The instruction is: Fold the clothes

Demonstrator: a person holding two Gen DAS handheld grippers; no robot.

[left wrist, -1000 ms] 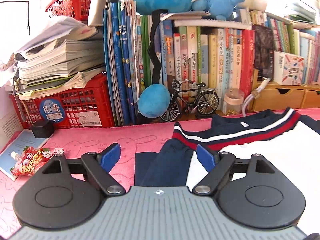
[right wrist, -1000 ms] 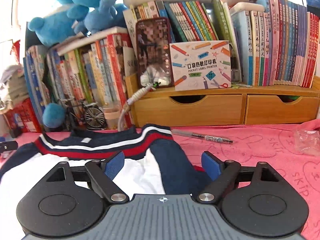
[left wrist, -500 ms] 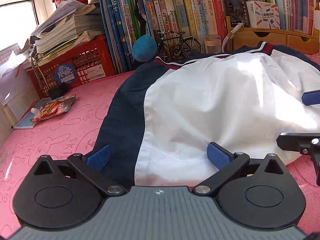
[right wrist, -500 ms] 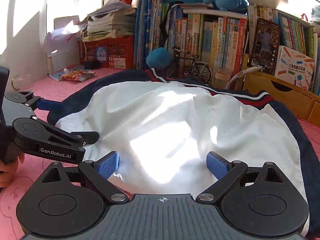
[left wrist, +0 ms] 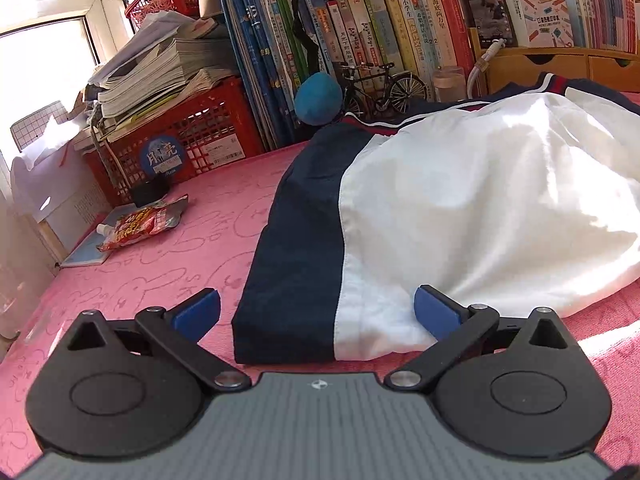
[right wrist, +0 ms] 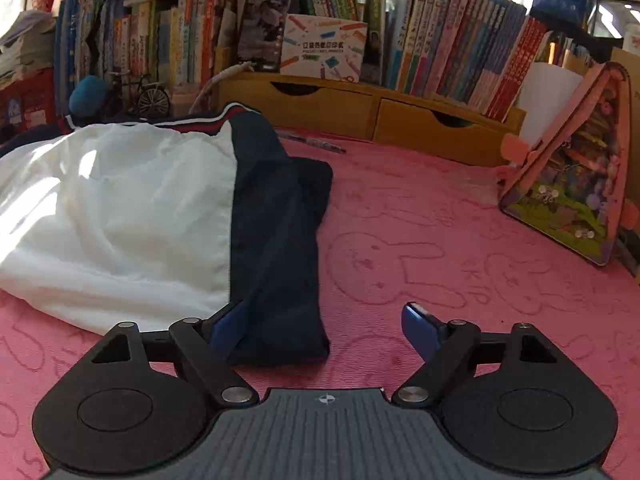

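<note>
Your left view cuts off the jacket (left wrist: 460, 208) at its right edge; the right view loses it at the left. The near hem disappears behind the right tool (right wrist: 324, 328), so you cannot tell whether its left pad touches cloth. The book spines (right wrist: 460, 56) are too small to read.

1 jacket (left wrist: 460, 208), 1 red crate (left wrist: 192, 136) left of it, 2 drawers (right wrist: 368, 112) behind, 1 snack pouch (left wrist: 144, 224).
</note>
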